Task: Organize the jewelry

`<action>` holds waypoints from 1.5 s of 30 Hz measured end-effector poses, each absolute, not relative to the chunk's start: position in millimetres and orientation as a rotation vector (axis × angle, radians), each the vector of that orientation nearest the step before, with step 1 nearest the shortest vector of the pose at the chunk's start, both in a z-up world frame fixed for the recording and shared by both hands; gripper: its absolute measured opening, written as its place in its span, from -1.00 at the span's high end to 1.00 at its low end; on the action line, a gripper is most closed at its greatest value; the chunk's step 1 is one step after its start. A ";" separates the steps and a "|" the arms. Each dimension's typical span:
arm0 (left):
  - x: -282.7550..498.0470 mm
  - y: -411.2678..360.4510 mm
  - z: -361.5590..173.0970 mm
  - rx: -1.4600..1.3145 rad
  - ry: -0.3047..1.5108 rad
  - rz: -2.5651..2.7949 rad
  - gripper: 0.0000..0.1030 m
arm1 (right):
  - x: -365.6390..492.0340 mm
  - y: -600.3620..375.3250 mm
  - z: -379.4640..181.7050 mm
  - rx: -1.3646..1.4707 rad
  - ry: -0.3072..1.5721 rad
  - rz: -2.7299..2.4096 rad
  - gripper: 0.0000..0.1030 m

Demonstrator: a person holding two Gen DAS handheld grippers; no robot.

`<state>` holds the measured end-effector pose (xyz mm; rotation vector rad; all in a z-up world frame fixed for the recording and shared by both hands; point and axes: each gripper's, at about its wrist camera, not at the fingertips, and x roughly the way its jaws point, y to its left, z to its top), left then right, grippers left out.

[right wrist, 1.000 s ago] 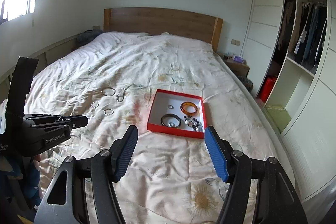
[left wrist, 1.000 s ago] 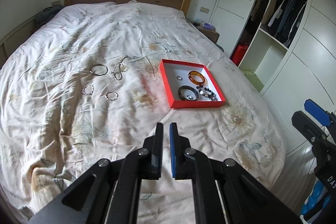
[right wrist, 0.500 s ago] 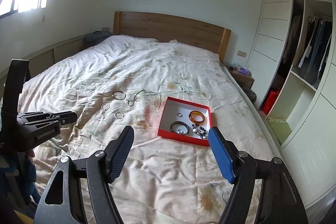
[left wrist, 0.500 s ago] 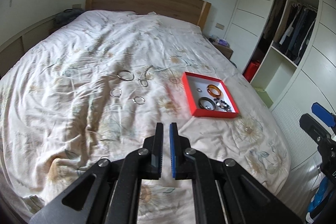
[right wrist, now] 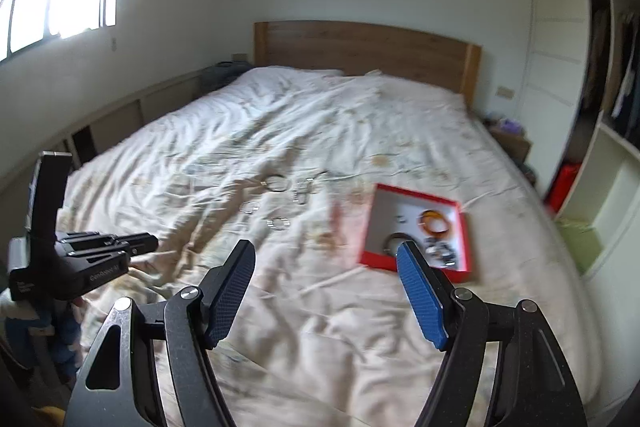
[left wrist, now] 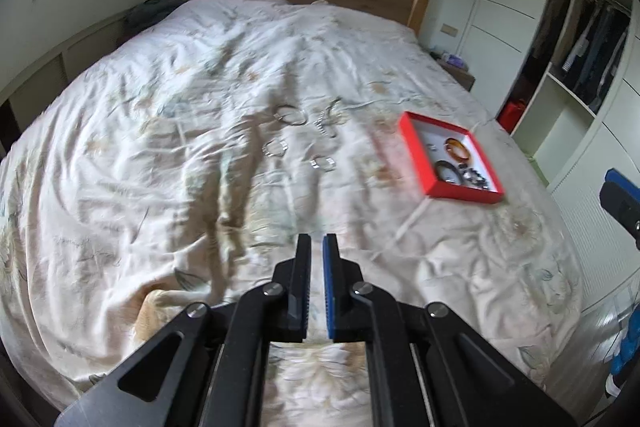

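A wide bed with a rumpled floral cover fills both views, seen from its foot. The left claw, at the bottom centre of its own view, has its jaws pressed nearly together with nothing between them. The right claw, at the bottom of its view, is spread wide and empty; its jaws have just been opening, likely in readiness to pick something up.

Right of centre on the cover sits a shallow red box with a pale floor. It holds an amber bangle, a dark bangle, a cluster of dark beads at its near right corner, and a small ring (too small to make out well).

The loose jewelry lies on the cover just left of the box, near the middle of the frame: a large thin hoop, a tangled chain, and two small silver rings. These appear to be the pieces still to be put away; both claws are well short of them, so the task seems about half done.
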<state>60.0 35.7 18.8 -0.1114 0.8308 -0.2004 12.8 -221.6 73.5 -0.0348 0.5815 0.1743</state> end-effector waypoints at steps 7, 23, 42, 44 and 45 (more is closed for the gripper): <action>106.7 59.2 -18.7 -0.161 0.896 -0.183 0.89 | 76.5 -204.5 35.1 0.001 0.687 0.266 -0.20; 290.2 43.3 -115.1 -0.201 1.026 -0.203 0.89 | 254.7 -160.4 -85.5 0.012 0.909 0.438 -0.13; 361.0 64.0 -162.5 -0.291 1.051 -0.208 0.87 | 325.8 -122.5 -148.1 -0.046 0.958 0.559 -0.06; 360.9 62.0 -163.6 -0.279 1.047 -0.209 0.87 | 326.3 -120.9 -151.4 -0.044 0.955 0.564 0.03; 360.4 61.3 -163.6 -0.273 1.044 -0.210 0.87 | 326.3 -121.2 -153.0 -0.038 0.953 0.567 0.04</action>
